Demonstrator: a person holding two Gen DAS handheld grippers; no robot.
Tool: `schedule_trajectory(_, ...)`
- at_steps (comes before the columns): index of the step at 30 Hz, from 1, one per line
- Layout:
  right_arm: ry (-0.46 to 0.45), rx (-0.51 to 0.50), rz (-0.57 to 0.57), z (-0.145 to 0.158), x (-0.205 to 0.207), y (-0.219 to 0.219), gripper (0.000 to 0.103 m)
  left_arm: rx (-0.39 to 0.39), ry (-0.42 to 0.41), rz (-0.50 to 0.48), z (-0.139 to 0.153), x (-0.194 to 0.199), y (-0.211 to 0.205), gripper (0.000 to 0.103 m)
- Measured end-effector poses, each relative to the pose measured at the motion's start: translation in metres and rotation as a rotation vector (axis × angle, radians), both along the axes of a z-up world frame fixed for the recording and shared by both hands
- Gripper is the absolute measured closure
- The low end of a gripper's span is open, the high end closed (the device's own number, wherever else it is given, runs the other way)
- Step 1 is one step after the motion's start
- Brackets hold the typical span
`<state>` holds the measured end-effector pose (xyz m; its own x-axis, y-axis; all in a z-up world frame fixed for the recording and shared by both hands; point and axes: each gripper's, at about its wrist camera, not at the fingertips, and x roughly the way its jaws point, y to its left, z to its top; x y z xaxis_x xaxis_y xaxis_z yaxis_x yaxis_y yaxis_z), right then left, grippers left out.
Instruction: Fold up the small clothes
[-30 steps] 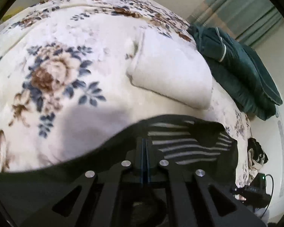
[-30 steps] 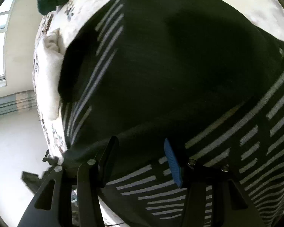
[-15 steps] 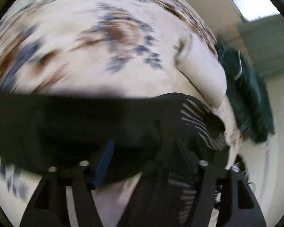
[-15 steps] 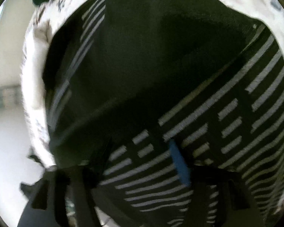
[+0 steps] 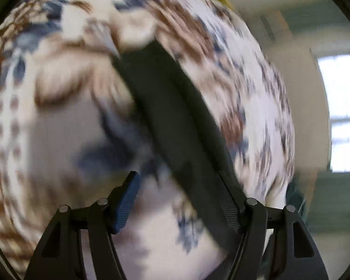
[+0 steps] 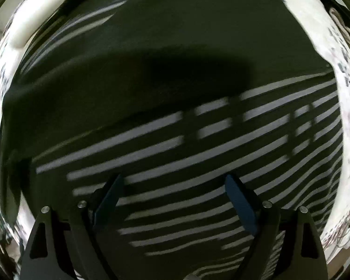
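A black garment with white stripes (image 6: 175,126) lies spread on the floral blanket and fills the right wrist view. My right gripper (image 6: 172,193) is open just above its striped part, holding nothing. In the blurred left wrist view a dark band of the same garment (image 5: 175,116) runs diagonally across the blanket and passes by the right finger. My left gripper (image 5: 179,186) is open and empty close over the bed.
The floral blanket (image 5: 58,116) covers the bed. A folded cream cloth (image 6: 30,23) lies at the garment's far left edge. A window (image 5: 340,112) and a wall are off to the right. Cables and clutter (image 6: 347,228) sit beyond the bed's right edge.
My left gripper opened, let go of the black garment and swung round fast. My right gripper stayed open and shifted over the striped part of the garment.
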<state>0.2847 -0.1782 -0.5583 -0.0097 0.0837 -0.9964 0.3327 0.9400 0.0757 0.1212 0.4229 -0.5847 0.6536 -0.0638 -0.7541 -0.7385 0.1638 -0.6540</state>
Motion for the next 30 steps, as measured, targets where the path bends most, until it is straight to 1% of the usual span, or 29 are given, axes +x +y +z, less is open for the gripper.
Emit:
schedule_trajectory(2, 0.009, -0.005, 0.004, -0.002, 0.0, 0.014, 0.013, -0.04, -0.028, 0.055, -0.015, 0.005, 0.023, 0.039)
schedule_trajectory(3, 0.012, -0.009, 0.005, -0.003, 0.001, 0.018, 0.013, -0.05, -0.033, 0.067, -0.021, 0.011, 0.03, 0.039)
schedule_trajectory(4, 0.016, -0.019, 0.005, -0.004, 0.002, 0.022, 0.013, -0.036, -0.026, 0.069, -0.024, 0.018, 0.039, 0.039)
schedule_trajectory(5, 0.018, -0.028, 0.002, -0.005, 0.003, 0.025, 0.013, -0.004, -0.017, 0.055, -0.025, 0.026, 0.044, 0.041)
schedule_trajectory(6, 0.018, -0.033, -0.003, -0.005, 0.004, 0.026, 0.013, 0.042, 0.014, 0.038, -0.022, 0.034, 0.047, 0.049)
schedule_trajectory(7, 0.019, -0.037, -0.009, -0.005, 0.006, 0.025, 0.013, 0.1, 0.046, 0.01, -0.018, 0.043, 0.049, 0.058)
schedule_trajectory(8, 0.019, -0.046, -0.02, -0.004, 0.008, 0.023, 0.013, 0.166, 0.085, -0.034, -0.014, 0.057, 0.049, 0.085)
schedule_trajectory(9, 0.02, -0.056, -0.023, -0.004, 0.01, 0.022, 0.013, 0.223, 0.13, -0.086, -0.008, 0.07, 0.049, 0.092)
schedule_trajectory(10, 0.023, -0.087, -0.013, -0.003, 0.015, 0.022, 0.013, 0.259, 0.142, -0.126, -0.002, 0.079, 0.047, 0.093)
schedule_trajectory(11, 0.025, -0.164, 0.015, -0.002, 0.021, 0.007, 0.013, 0.291, 0.14, -0.156, 0.004, 0.085, 0.047, 0.095)
schedule_trajectory(13, 0.005, -0.279, 0.063, 0.004, 0.033, 0.003, 0.013, 0.366, 0.143, -0.227, 0.021, 0.097, 0.038, 0.095)
schedule_trajectory(14, -0.004, -0.317, 0.084, 0.006, 0.04, 0.001, 0.012, 0.398, 0.13, -0.266, 0.033, 0.104, 0.03, 0.096)
schedule_trajectory(16, -0.016, -0.351, 0.116, 0.006, 0.052, -0.003, 0.007, 0.451, 0.119, -0.321, 0.052, 0.114, 0.015, 0.096)
schedule_trajectory(17, -0.024, -0.358, 0.125, 0.005, 0.059, -0.005, 0.007, 0.474, 0.101, -0.359, 0.064, 0.121, 0.003, 0.096)
schedule_trajectory(19, -0.047, -0.365, 0.14, 0.006, 0.071, -0.009, 0.007, 0.532, 0.069, -0.441, 0.091, 0.141, -0.029, 0.096)
schedule_trajectory(20, -0.073, -0.36, 0.15, 0.009, 0.079, -0.013, 0.007, 0.549, 0.043, -0.492, 0.103, 0.152, -0.049, 0.096)
schedule_trajectory(22, -0.109, -0.338, 0.17, 0.016, 0.089, -0.019, 0.007, 0.573, -0.004, -0.612, 0.129, 0.175, -0.106, 0.096)
schedule_trajectory(23, -0.126, -0.309, 0.172, 0.02, 0.094, -0.017, 0.007, 0.573, -0.021, -0.661, 0.136, 0.183, -0.128, 0.096)
schedule_trajectory(25, -0.146, -0.259, 0.167, 0.024, 0.097, -0.027, 0.007, 0.562, -0.077, -0.795, 0.15, 0.206, -0.2, 0.096)
schedule_trajectory(26, -0.156, -0.218, 0.156, 0.027, 0.095, -0.031, 0.007, 0.556, -0.092, -0.833, 0.154, 0.211, -0.222, 0.096)
schedule_trajectory(28, -0.157, -0.127, 0.12, 0.032, 0.094, -0.047, 0.007, 0.551, -0.13, -0.953, 0.16, 0.227, -0.297, 0.096)
schedule_trajectory(30, -0.159, -0.031, 0.072, 0.037, 0.086, -0.071, 0.007, 0.532, -0.169, -1.026, 0.163, 0.238, -0.352, 0.096)
